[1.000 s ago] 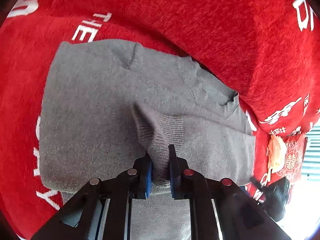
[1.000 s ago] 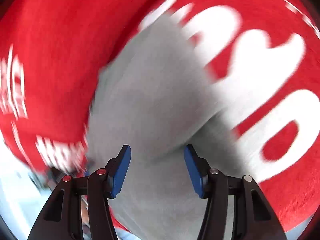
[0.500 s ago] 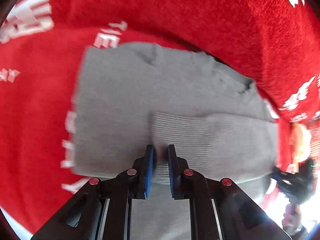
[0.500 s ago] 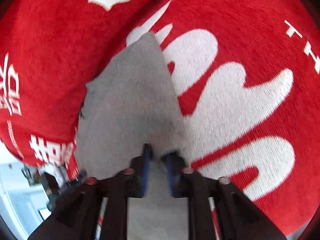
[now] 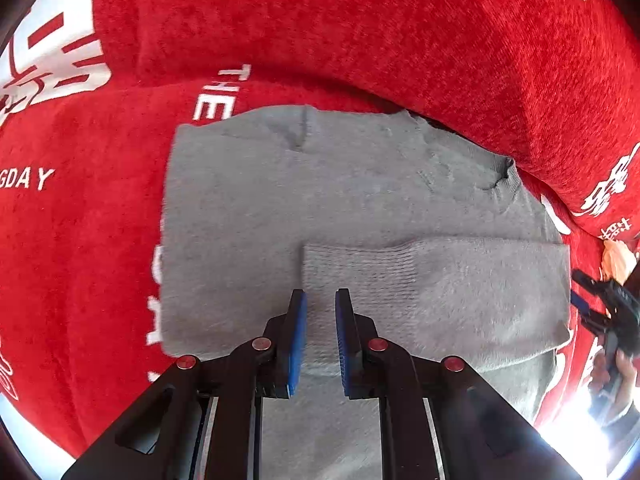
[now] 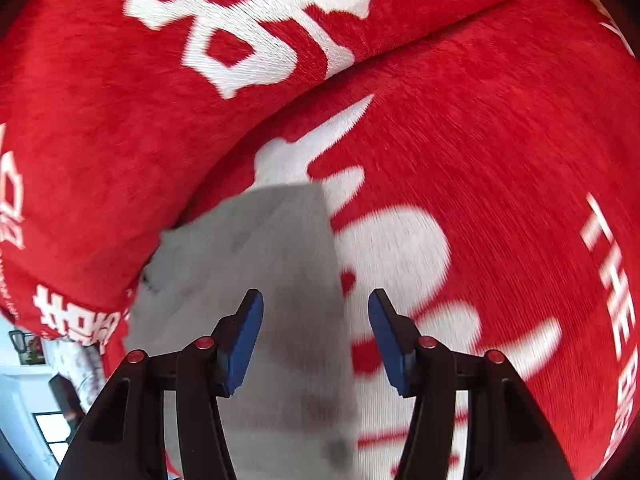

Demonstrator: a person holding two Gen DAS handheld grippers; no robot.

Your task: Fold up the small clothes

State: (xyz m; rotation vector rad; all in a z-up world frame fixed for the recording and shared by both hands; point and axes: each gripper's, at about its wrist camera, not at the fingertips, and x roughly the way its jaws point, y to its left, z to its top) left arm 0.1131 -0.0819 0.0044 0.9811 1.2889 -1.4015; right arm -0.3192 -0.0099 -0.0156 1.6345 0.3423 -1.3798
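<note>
A grey knit sweater point(image 5: 280, 208) lies flat on a red blanket point(image 5: 80, 240) with white lettering. One sleeve point(image 5: 460, 288) is folded across the body, its ribbed cuff pointing left. My left gripper point(image 5: 320, 304) points steeply down at that cuff, its jaws narrow with grey knit filling the gap. In the right wrist view the sweater's side edge point(image 6: 256, 272) runs under my right gripper point(image 6: 316, 320). Its jaws are opening and stand wide, with cloth below them and neither pad pressing on it. The right gripper point(image 5: 580, 290) also shows at the far right of the left wrist view.
A thick red cushion point(image 5: 400, 40) with white characters rises right behind the sweater's collar. A beige object point(image 5: 618, 256) lies at the right edge beside a person's hand point(image 5: 616, 364). The blanket drops off at lower left, where a bright room point(image 6: 36, 400) shows.
The cuff, pinched up a second ago, now lies flat across the sweater body. My right gripper closed near the sweater's edge half a second ago, has since opened, and has shifted sideways.
</note>
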